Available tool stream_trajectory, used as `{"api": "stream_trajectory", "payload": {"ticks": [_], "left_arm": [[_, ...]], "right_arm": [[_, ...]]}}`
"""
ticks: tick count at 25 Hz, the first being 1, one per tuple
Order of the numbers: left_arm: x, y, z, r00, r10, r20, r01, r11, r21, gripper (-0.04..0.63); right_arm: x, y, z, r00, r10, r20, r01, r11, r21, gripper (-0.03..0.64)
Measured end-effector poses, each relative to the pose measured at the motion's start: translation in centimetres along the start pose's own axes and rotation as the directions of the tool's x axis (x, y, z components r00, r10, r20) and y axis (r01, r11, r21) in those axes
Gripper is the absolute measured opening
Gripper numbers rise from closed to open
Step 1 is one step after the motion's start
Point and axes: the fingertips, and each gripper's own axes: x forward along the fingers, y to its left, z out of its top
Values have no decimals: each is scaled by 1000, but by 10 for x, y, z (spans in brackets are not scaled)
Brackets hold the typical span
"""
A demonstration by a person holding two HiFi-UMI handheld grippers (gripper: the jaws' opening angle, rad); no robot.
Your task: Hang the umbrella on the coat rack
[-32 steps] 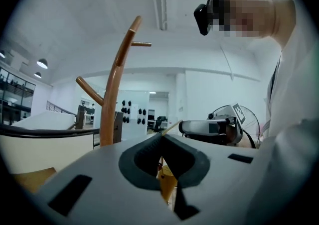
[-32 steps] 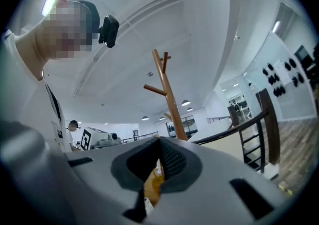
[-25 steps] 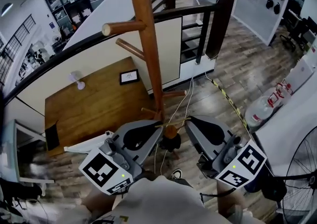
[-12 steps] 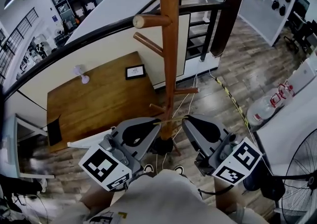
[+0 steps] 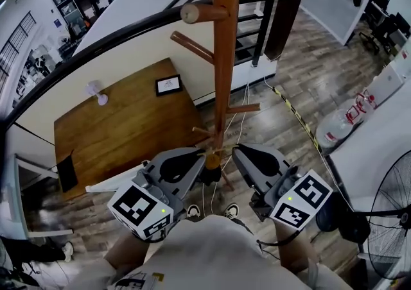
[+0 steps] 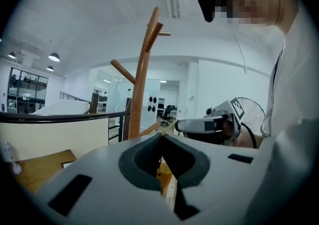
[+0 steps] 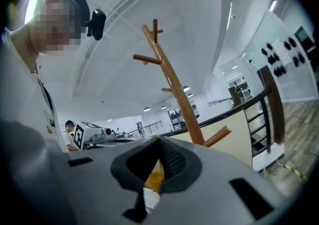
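The wooden coat rack (image 5: 225, 58) rises straight ahead, one peg (image 5: 202, 13) pointing left near the top and another (image 5: 192, 47) below it. My left gripper (image 5: 204, 153) and right gripper (image 5: 236, 149) are held low at its foot, tips almost meeting. A thin tan cord (image 5: 221, 150) runs taut between them, and both are shut on it. The umbrella's brown round handle end (image 5: 212, 161) hangs just under the tips. In the left gripper view a yellow-brown part of the umbrella (image 6: 163, 171) shows under the shut jaws, with the rack (image 6: 139, 94) beyond. The right gripper view shows the same yellow part (image 7: 155, 176).
A black handrail (image 5: 96, 51) curves behind the rack, with a wooden table (image 5: 122, 128) on the lower level past it. Cables trail on the floor by the rack's base. Water bottles (image 5: 337, 128) and a standing fan (image 5: 392, 218) are at the right.
The rack's pole has shifted from the left to the centre of the head view. Both grippers have edged closer to the pole, still holding the cord with the handle between them.
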Motion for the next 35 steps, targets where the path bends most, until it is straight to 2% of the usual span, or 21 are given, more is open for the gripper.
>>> {"api": "stream_trajectory", "payload": {"ticks": [6,17,23,35], "left_arm": [[16,16,-30,999,-4,-49,3,1000,-28,3],[38,45,-90,992,-14,-128,-6,988,-151,3],[46,59,-118,988,-2,-157,-26,984,-174,3],[58,76,-166,974,-33,-225,-5,986,-166,3]], "right_arm": [[8,-21,-25,998,-43,-51,45,998,34,3],[25,-54,-79,988,-79,-133,91,992,90,3],[34,-67,-107,990,-61,-129,78,989,130,3],[49,-87,-155,980,-74,-186,95,990,105,5]]}}
